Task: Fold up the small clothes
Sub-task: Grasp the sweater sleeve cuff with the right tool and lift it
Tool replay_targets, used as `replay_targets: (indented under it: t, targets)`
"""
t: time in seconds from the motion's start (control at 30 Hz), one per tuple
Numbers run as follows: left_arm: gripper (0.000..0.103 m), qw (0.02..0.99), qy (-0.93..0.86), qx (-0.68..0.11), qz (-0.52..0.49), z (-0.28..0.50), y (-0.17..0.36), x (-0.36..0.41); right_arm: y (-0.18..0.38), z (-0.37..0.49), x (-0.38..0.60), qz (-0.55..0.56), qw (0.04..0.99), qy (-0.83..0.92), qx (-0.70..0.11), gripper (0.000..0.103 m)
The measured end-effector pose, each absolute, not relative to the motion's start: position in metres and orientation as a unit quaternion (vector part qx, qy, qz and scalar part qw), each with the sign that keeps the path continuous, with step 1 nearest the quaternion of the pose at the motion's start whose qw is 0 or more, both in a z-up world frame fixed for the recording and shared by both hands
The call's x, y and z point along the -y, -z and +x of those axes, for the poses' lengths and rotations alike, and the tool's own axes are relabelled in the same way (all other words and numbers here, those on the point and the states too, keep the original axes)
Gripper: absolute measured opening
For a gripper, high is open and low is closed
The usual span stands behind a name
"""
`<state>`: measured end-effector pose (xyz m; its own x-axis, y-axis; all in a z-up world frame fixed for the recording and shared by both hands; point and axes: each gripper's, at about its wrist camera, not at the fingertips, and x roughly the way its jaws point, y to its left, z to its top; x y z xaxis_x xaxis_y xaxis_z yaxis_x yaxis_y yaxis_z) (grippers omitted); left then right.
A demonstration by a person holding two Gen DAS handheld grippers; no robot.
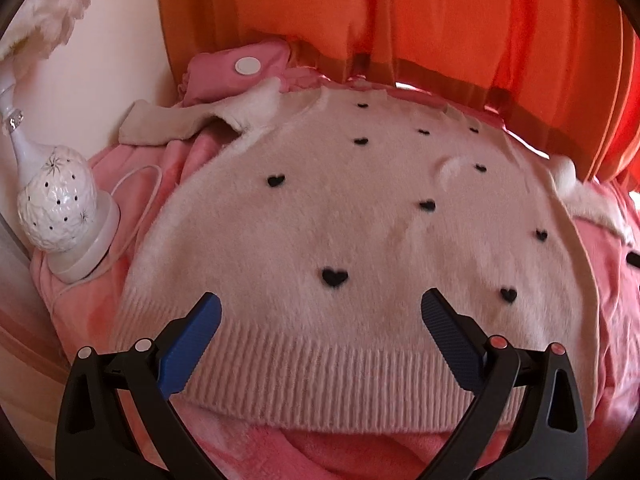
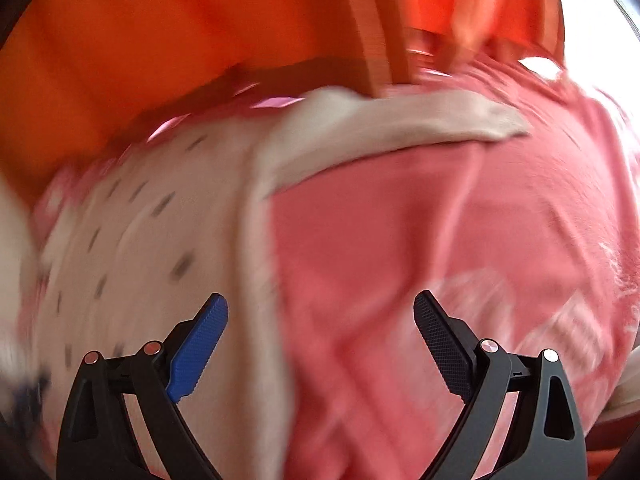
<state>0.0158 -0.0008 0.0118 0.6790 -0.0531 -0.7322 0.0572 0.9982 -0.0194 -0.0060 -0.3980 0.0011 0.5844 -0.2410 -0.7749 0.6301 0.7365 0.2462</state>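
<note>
A small cream knit sweater (image 1: 340, 216) with black hearts lies flat on a pink blanket (image 1: 100, 300), its ribbed hem nearest me. Its left sleeve (image 1: 168, 124) stretches out to the upper left. My left gripper (image 1: 320, 304) hovers open over the hem, nothing between its blue pads. The right wrist view is blurred by motion: the sweater's right side (image 2: 132, 240) fills the left, and its right sleeve (image 2: 400, 120) stretches across the top over the pink blanket (image 2: 440, 240). My right gripper (image 2: 320, 304) is open above the sweater's right edge and holds nothing.
A white ceramic lamp (image 1: 60, 208) with a cord (image 1: 136, 200) lies on the blanket left of the sweater. Another pink garment with a white button (image 1: 240, 72) lies beyond the left sleeve. Orange curtains (image 1: 400, 12) hang behind the bed.
</note>
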Motion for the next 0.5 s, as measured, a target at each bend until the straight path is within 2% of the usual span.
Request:
replay_targets:
  t: [0.23, 0.3, 0.33, 0.4, 0.43, 0.47, 0.5]
  targets:
    - [0.098, 0.926, 0.058, -0.374, -0.003, 0.050, -0.031, 0.018, 0.034, 0.014, 0.584, 0.444, 0.763, 0.350, -0.313, 0.091]
    - [0.098, 0.925, 0.068, -0.373, -0.010, 0.059, -0.032, 0.022, 0.050, 0.023, 0.613, 0.470, 0.739, 0.364, -0.317, 0.087]
    - [0.098, 0.925, 0.074, -0.374, -0.015, 0.065, -0.031, 0.025, 0.056, 0.026, 0.622, 0.479, 0.732, 0.366, -0.317, 0.078]
    - [0.098, 0.924, 0.081, -0.374, -0.014, 0.074, -0.027, 0.031, 0.052, 0.038, 0.630, 0.467, 0.742, 0.377, -0.299, 0.065]
    - [0.098, 0.924, 0.083, -0.374, -0.013, 0.077, -0.026, 0.034, 0.051, 0.049, 0.633, 0.469, 0.748, 0.359, -0.303, 0.031]
    - [0.097, 0.923, 0.088, -0.374, -0.012, 0.080, -0.025, 0.036, 0.044, 0.060, 0.631, 0.473, 0.751, 0.344, -0.306, 0.012]
    - [0.097, 0.922, 0.093, -0.375, -0.013, 0.081, -0.024, 0.038, 0.028, 0.069, 0.625, 0.466, 0.765, 0.339, -0.287, 0.012]
